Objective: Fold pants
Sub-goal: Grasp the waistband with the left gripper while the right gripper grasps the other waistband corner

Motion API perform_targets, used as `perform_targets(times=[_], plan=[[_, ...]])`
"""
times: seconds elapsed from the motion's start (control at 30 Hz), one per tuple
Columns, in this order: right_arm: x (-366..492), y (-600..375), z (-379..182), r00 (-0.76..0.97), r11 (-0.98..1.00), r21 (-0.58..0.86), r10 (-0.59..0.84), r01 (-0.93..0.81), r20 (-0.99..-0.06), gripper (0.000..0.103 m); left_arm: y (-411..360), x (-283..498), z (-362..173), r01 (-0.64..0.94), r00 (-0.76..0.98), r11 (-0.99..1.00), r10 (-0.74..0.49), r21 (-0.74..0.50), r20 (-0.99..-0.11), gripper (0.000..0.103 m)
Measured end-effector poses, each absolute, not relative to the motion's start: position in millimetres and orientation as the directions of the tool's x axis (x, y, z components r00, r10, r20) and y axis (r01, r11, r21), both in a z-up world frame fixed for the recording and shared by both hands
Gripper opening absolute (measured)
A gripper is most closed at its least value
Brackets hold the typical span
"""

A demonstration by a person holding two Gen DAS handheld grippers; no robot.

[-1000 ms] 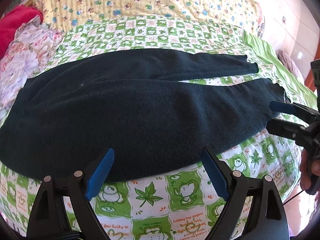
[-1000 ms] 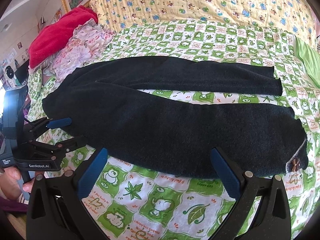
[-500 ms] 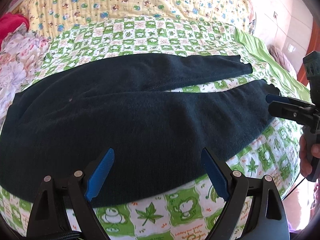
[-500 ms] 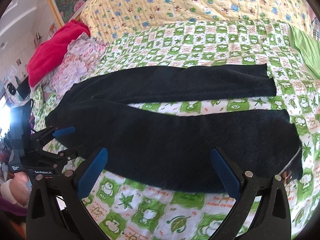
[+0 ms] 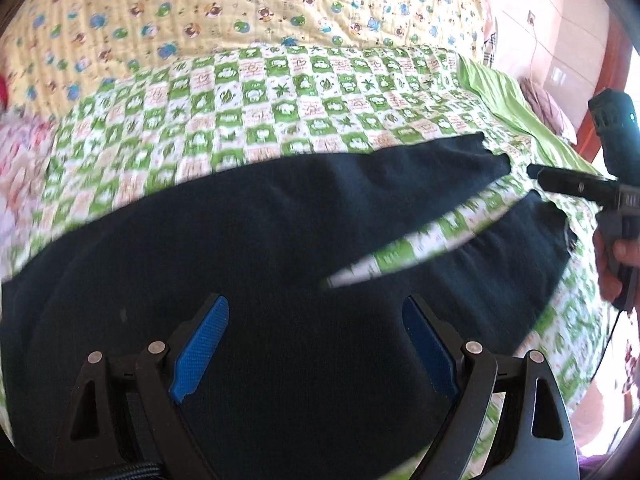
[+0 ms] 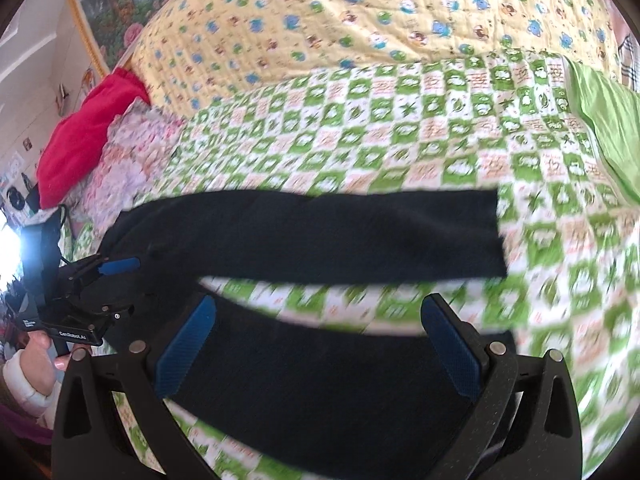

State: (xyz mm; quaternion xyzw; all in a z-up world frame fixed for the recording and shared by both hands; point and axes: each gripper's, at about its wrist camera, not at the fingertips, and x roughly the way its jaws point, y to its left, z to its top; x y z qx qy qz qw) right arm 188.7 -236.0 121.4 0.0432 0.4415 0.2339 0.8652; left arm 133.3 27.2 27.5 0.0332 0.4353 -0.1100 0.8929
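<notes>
Dark navy pants (image 5: 248, 240) lie flat across the green checked bedspread (image 5: 280, 92), waist at the left and the two legs spread apart to the right; they also show in the right wrist view (image 6: 320, 236). My left gripper (image 5: 316, 340) is open, low over the waist and upper near leg. My right gripper (image 6: 320, 344) is open, low over the near leg, whose cuff end is hidden behind its right finger. The right gripper also shows in the left wrist view (image 5: 568, 184) by the leg cuffs, and the left gripper in the right wrist view (image 6: 108, 280) at the waist.
A yellow printed quilt (image 6: 360, 16) is piled at the back. A red cloth (image 6: 88, 128) and a pink floral cloth (image 6: 128, 160) lie at the left. A plain green sheet (image 6: 604, 116) covers the right side. A wall and wooden frame (image 5: 616, 64) stand at the right.
Both grippers have moved forward and down over the pants, so the near bedspread edge has dropped out of view. Both stay open.
</notes>
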Motion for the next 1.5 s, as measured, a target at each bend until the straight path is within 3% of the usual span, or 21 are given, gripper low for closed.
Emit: perform_targets(times=[0.2,0.47,0.83,0.93,1.0,1.07,1.1,1.13,1.2,1.23,1.5], plan=[[242,-267,123,0.479,0.891,0.34,0.449,-0.3,-0.755,0.102,32,194,35,0.28,0.557,0.959,-0.209,-0.056,-0.804,0.089],[298,-291,107,0.437,0.91,0.338,0.413,-0.242,-0.799,0.093,28,269,21,0.375,0.48,0.924,-0.26,-0.073,-0.838,0.089],[337,-303,76,0.339,0.902,0.346,0.42,-0.257,-0.842,0.068,6,337,-3,0.512,0.364,0.857,-0.277,-0.057,-0.889,0.089],[341,-302,76,0.327,0.895,0.36,0.434,-0.263,-0.84,0.053,-7,347,-15,0.561,0.28,0.824,-0.281,-0.082,-0.918,0.086],[342,-304,75,0.32,0.886,0.379,0.453,-0.268,-0.832,0.052,-16,347,-20,0.581,0.267,0.811,-0.262,-0.061,-0.927,0.084],[342,-305,73,0.305,0.878,0.391,0.467,-0.277,-0.83,0.051,-21,345,-19,0.595,0.251,0.8,-0.275,-0.076,-0.928,0.071],[341,-304,73,0.296,0.873,0.392,0.472,-0.291,-0.831,0.043,-22,344,-18,0.595,0.244,0.799,-0.281,-0.086,-0.928,0.053],[340,-302,73,0.288,0.869,0.393,0.476,-0.302,-0.831,0.03,-24,342,-15,0.597,0.236,0.796,-0.291,-0.098,-0.927,0.029],[335,-298,76,0.288,0.864,0.387,0.478,-0.321,-0.83,0.01,-26,335,-10,0.599,0.23,0.793,-0.304,-0.112,-0.924,0.014],[333,-297,79,0.298,0.866,0.376,0.473,-0.33,-0.829,0.01,-27,330,-6,0.6,0.239,0.793,-0.305,-0.107,-0.922,0.009],[311,-293,117,0.397,0.858,0.291,0.464,-0.423,-0.792,0.009,-22,268,33,0.581,0.316,0.808,-0.339,-0.102,-0.886,0.004]])
